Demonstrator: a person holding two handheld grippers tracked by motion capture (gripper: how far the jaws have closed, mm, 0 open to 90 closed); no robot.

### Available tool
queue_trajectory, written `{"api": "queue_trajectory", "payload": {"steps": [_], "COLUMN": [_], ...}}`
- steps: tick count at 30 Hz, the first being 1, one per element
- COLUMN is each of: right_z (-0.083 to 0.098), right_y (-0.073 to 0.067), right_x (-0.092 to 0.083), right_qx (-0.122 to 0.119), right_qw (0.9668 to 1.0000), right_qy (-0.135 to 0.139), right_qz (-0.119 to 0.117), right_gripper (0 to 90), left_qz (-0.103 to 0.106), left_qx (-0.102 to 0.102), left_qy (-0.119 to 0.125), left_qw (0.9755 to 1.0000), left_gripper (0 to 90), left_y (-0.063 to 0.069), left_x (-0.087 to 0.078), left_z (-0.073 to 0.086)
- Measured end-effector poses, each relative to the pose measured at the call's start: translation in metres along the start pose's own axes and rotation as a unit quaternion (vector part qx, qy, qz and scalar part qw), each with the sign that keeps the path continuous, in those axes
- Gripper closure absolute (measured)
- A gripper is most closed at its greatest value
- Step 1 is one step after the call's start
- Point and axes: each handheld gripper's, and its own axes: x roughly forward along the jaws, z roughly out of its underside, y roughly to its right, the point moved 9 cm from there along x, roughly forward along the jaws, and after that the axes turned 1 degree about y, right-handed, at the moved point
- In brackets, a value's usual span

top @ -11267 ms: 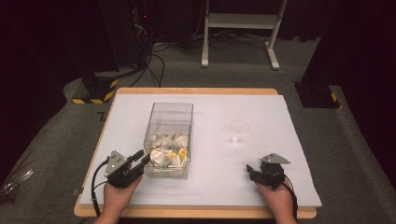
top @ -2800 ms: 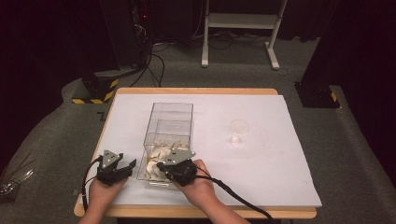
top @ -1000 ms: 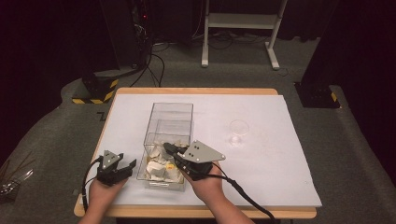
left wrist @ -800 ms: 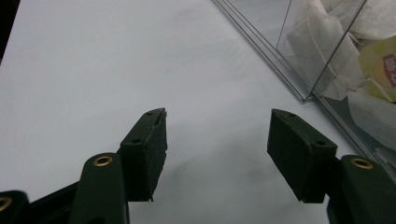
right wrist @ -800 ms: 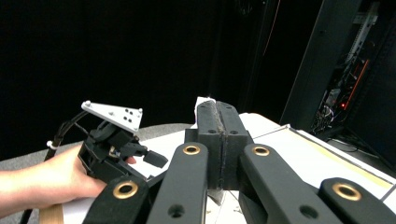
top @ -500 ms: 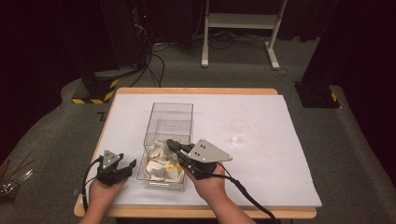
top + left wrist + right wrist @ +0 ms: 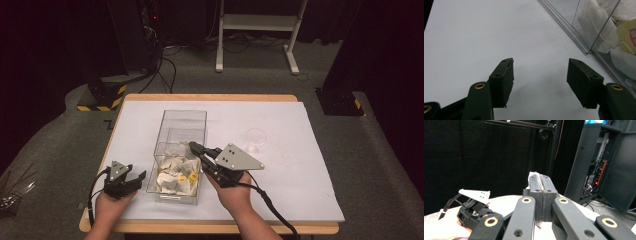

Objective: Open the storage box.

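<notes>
A clear plastic box stands on the white table cover, its near half holding a heap of tea bags with yellow tags. My right gripper hangs over the heap, tilted up, jaws shut on a thin white piece of tea bag that peeks out past the tips. My left gripper rests on the table left of the box. Its jaws stand open with nothing between them. In the left gripper view the box wall and tea bags lie to the right.
A small clear glass stands on the table right of the box. The far half of the box has no tea bags in it. White cover stretches to the right. Dark equipment racks stand beyond the table.
My right gripper has lifted out of the heap and drifted slightly right, jaws still shut. The left gripper has stayed in place.
</notes>
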Motion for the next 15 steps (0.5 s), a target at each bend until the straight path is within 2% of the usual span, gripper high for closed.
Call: {"api": "queue_trajectory", "payload": {"steps": [12, 15], "right_z": [-0.003, -0.002], "right_y": [0.020, 0.029], "right_x": [-0.013, -0.016], "right_qx": [-0.009, -0.008], "right_qw": [0.9996, 0.9992], "right_qy": [-0.007, -0.009], "right_qz": [0.028, 0.038], "right_gripper": [89.7, 89.7], "left_qz": [0.004, 0.008], "left_qx": [-0.003, -0.001], "left_qy": [0.005, 0.008], "left_qw": [1.0000, 0.9999], "left_gripper": [38.6, 38.6], "left_y": [-0.001, 0.001], "left_x": [-0.001, -0.002], "left_z": [0.000, -0.001]}}
